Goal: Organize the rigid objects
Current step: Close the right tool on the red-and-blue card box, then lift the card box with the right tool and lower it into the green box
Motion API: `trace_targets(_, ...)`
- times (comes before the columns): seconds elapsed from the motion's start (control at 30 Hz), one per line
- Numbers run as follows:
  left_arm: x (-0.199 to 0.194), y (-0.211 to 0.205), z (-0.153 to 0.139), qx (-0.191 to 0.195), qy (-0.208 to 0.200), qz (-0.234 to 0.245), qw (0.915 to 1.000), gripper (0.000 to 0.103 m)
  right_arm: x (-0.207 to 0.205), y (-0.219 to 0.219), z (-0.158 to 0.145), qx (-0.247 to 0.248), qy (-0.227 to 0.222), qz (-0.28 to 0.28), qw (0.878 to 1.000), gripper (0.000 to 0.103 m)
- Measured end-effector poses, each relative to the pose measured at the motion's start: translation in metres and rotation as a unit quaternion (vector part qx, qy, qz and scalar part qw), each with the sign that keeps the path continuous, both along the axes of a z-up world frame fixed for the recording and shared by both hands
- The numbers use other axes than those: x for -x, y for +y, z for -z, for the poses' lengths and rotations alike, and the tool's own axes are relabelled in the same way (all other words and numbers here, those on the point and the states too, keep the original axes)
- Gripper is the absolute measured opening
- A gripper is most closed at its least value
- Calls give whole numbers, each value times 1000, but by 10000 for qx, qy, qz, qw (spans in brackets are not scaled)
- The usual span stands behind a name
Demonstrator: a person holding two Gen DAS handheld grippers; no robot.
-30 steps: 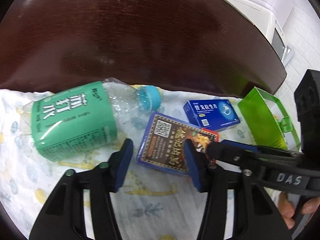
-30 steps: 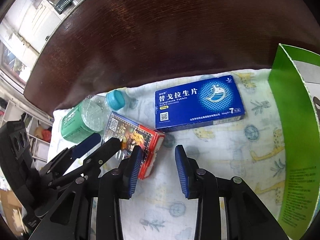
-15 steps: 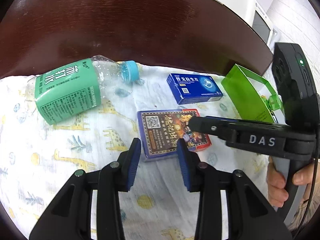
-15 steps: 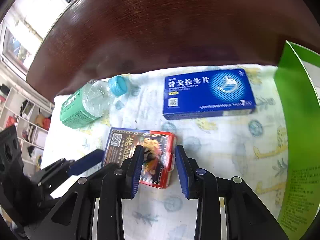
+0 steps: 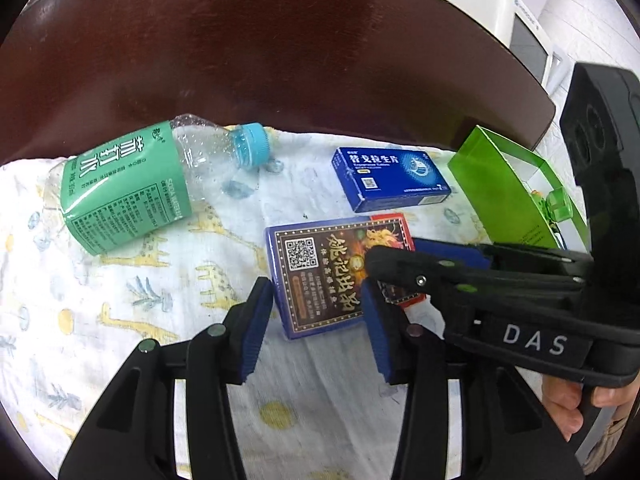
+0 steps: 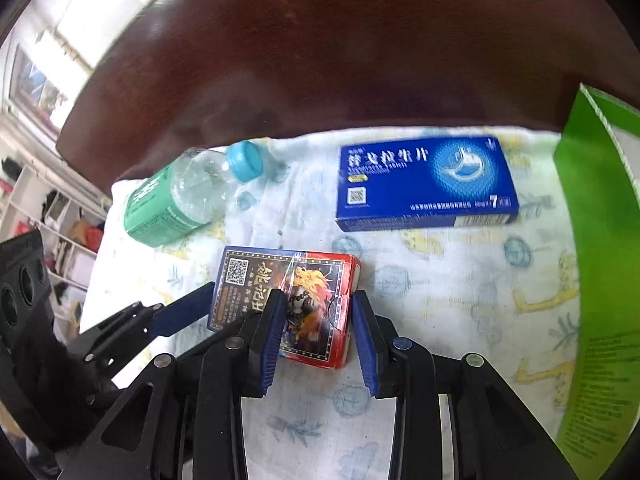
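Bench (image 5: 280,52) of dark polished wood carries everything you are sorting, with a giraffe-print cloth (image 5: 120,312) spread over its near part, probably to keep the goods from sliding. At the far right a green carton (image 6: 596,260) stands open, its lower end cut off by the frame, so you cannot see what it holds. A soda water bottle (image 5: 124,184) lies on its side at the far left, blue cap pointing right. Right of it the blue tablet box (image 6: 424,184) lies flat, well apart from the bottle.

Nearest you is the playing-card box (image 6: 288,300), flat on the cloth, and both tools converge on it. Your left gripper (image 5: 316,328) has just been widening its jaws; they stand partly open, straddling the box's near left corner without pressing it. Your right gripper (image 6: 316,332) is also partly open, one pad over the printed lid and the other at the red right edge, and pad contact is not evident. Its fingers hide the box's right end in the left view, so the exact seating there is hard to judge.
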State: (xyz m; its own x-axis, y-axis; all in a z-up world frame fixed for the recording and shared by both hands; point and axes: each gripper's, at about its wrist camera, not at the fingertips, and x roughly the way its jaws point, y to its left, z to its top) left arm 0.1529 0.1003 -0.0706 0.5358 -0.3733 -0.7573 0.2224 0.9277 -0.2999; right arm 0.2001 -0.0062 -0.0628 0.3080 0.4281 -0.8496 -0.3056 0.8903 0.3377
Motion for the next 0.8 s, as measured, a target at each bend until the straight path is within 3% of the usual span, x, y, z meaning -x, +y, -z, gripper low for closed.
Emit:
trace_targets(0.3,18,-7,-33,-45,-393,-89,9992,43,21,-8,-35,95,-730,-104,9972,35)
trace_targets(0.8,35,-65,-77,-375,-894,241,9950,43,44,-71,-79,-340,-1290,244,9908,35)
